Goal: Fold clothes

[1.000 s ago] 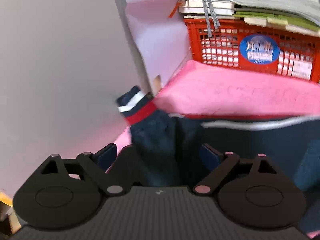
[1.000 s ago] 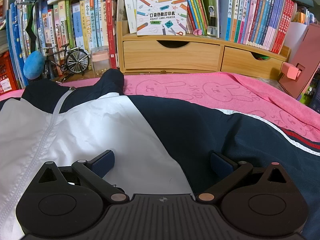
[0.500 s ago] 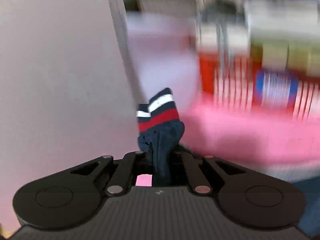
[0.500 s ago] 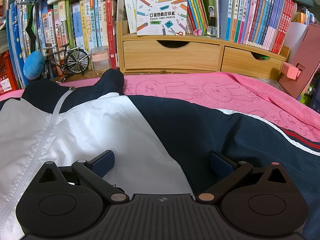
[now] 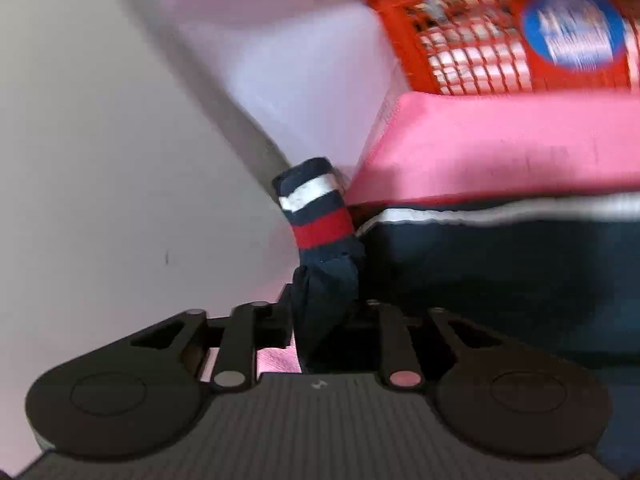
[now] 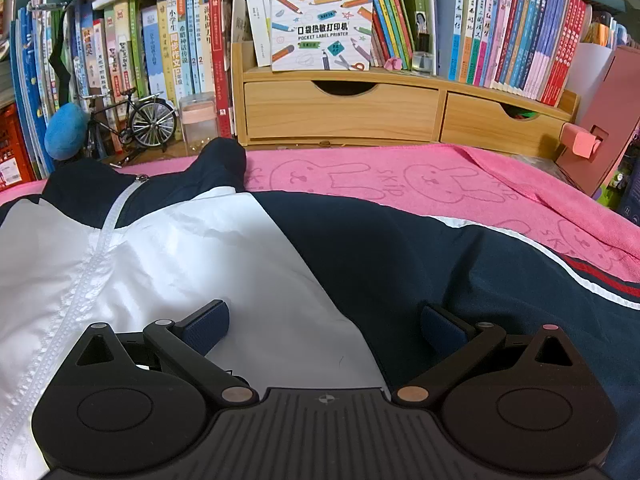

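Observation:
A navy and white zip jacket (image 6: 400,248) lies spread on a pink towel (image 6: 400,176). In the left wrist view its sleeve stands up bunched, the cuff (image 5: 316,208) striped navy, white and red. My left gripper (image 5: 326,312) pinches that sleeve just below the cuff. Its jaws are opening, with the cloth still filling the gap between them. The jacket body (image 5: 500,272) lies to the right of it. My right gripper (image 6: 324,324) hovers open over the jacket's chest, one finger above the white panel (image 6: 180,248) and the other above the navy part, with nothing between them.
A pale board (image 5: 100,160) and a white box (image 5: 300,60) stand close on the left. A red crate (image 5: 480,52) sits behind the towel (image 5: 500,148). Wooden drawers (image 6: 340,108), shelved books, a model bicycle (image 6: 128,120) and a pink box (image 6: 600,128) line the far edge.
My left gripper went from wide open around the sleeve to pinching it below the cuff, then moved and rolled with it. The right gripper and the jacket under it stayed still.

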Available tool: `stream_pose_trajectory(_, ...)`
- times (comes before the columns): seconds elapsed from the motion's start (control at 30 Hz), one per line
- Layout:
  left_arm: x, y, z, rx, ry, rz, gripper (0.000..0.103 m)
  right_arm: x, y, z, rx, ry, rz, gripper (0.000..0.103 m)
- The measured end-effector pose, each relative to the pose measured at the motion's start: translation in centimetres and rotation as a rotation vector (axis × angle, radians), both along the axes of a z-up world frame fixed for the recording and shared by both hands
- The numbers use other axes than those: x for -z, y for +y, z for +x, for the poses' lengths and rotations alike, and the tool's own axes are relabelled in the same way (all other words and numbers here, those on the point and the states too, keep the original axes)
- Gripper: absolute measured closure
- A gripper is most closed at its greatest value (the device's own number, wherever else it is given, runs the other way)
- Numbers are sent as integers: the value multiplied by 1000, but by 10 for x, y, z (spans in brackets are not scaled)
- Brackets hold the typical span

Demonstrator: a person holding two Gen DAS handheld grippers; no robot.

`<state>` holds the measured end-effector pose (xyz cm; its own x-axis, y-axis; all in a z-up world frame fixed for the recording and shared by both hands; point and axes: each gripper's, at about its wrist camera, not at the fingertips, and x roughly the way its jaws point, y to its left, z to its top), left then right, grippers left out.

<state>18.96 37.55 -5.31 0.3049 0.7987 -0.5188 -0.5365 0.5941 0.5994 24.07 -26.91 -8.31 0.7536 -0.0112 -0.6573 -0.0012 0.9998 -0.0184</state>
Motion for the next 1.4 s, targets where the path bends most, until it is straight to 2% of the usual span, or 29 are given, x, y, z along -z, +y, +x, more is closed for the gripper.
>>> stream_pose_trajectory(0.03, 0, -6, 0, 12, 19, 47, 63, 0, 0, 0, 0, 0, 0, 0)
stream_pose_trajectory(0.1, -9, -14, -4, 16, 2, 85, 29, 0, 0, 0, 0, 1, 1, 0)
stream_pose_trajectory(0.13, -16, -15, -8, 9, -23, 80, 23, 0, 0, 0, 0, 1, 1, 0)
stream_pose_trajectory(0.17, -27, -14, -14, -12, -71, 42, 19, 0, 0, 0, 1, 2, 1, 0)
stream_pose_trajectory(0.27, -55, -13, -35, -62, -193, -96, 19, 0, 0, -1, 2, 4, 1, 0)
stream_pose_trajectory(0.4, -76, -38, -65, -58, -277, -159, 19, 0, -1, -2, 0, 2, 5, 0)
stream_pose_trajectory(0.47, -85, -69, -80, 55, -286, -200, 19, 0, -1, -2, -3, -4, 8, 0)
stream_pose_trajectory(0.57, -91, -120, -111, 292, -277, -371, 16, -6, -5, -15, -35, -11, 27, 3)
stream_pose_trajectory(0.67, -86, -163, -142, 510, -237, -612, 11, -23, -20, -62, -129, -66, 154, 4)
stream_pose_trajectory(0.73, -75, -188, -156, 612, -174, -750, 9, -33, -37, -101, -179, -114, 227, 2)
stream_pose_trajectory(0.8, -62, -208, -161, 667, -116, -840, 9, -39, -59, -139, -181, -146, 280, 1)
stream_pose_trajectory(0.87, -49, -221, -158, 692, -72, -890, 8, -38, -81, -170, -157, -136, 324, 1)
stream_pose_trajectory(0.9, -45, -227, -158, 703, -58, -901, 0, -35, -91, -183, -140, -119, 341, 1)
stream_pose_trajectory(1.03, -42, -250, -158, 744, -37, -869, 0, -18, -115, -220, -102, -48, 376, 1)
stream_pose_trajectory(1.13, -39, -254, -155, 791, -51, -924, 0, -9, -116, -235, -108, -44, 386, 1)
stream_pose_trajectory(1.2, -38, -259, -154, 816, -75, -951, 3, -5, -114, -238, -119, -59, 397, 3)
stream_pose_trajectory(1.23, -38, -263, -156, 824, -90, -939, 6, -5, -109, -235, -118, -61, 388, 4)
stream_pose_trajectory(1.27, -38, -269, -159, 828, -108, -901, 21, -5, -103, -231, -117, -62, 380, 10)
stream_pose_trajectory(1.3, -38, -273, -161, 833, -121, -874, 45, -6, -98, -228, -116, -64, 372, 22)
stream_pose_trajectory(1.33, -38, -277, -163, 840, -128, -862, 51, -6, -92, -224, -108, -64, 350, 33)
stream_pose_trajectory(1.4, -41, -276, -164, 839, -138, -904, 79, -8, -79, -215, -75, -49, 287, 80)
